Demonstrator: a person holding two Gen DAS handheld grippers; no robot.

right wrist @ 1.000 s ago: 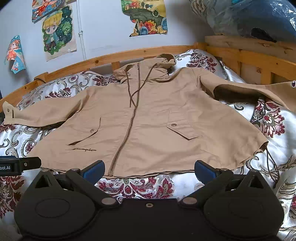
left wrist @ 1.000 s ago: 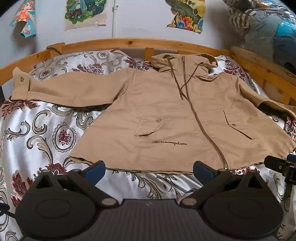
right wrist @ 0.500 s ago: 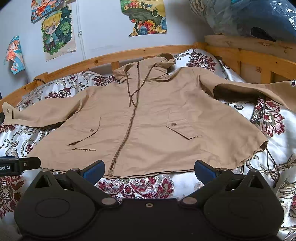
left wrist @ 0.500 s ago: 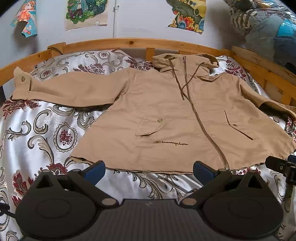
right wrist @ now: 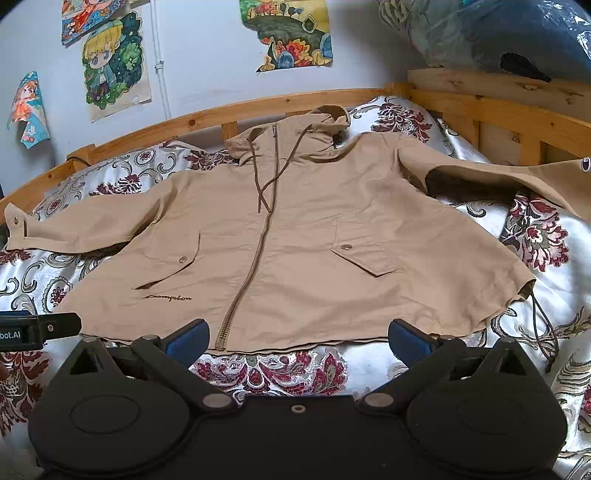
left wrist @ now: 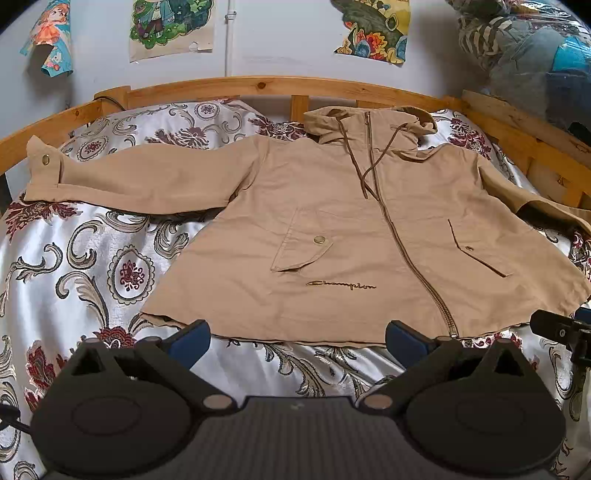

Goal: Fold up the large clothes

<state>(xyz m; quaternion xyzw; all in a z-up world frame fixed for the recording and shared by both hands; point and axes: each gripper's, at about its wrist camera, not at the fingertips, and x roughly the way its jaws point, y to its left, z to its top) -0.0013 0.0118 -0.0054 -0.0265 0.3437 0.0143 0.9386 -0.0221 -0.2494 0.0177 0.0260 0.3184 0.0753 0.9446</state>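
A tan hooded jacket (left wrist: 332,221) lies flat and zipped on the bed, front up, hood toward the headboard, both sleeves spread outward. The same jacket (right wrist: 295,236) fills the middle of the right wrist view. My left gripper (left wrist: 297,338) hovers open just short of the hem, left of the zipper's end. My right gripper (right wrist: 297,338) is open too, near the hem at the zipper's foot. Neither holds anything. The left sleeve (left wrist: 129,181) lies toward the left rail; the right sleeve (right wrist: 498,173) drapes toward the right rail, its cuff out of frame.
A silvery floral bedspread (left wrist: 92,266) covers the bed. A wooden rail (left wrist: 280,86) runs round the head and sides. Posters hang on the wall (right wrist: 207,55). Bundled bedding in plastic (right wrist: 498,33) sits at the back right. A hem drawcord (right wrist: 543,325) trails at the right.
Almost nothing has changed. Both grippers stay open near the hem, with only a very slight drift of view.
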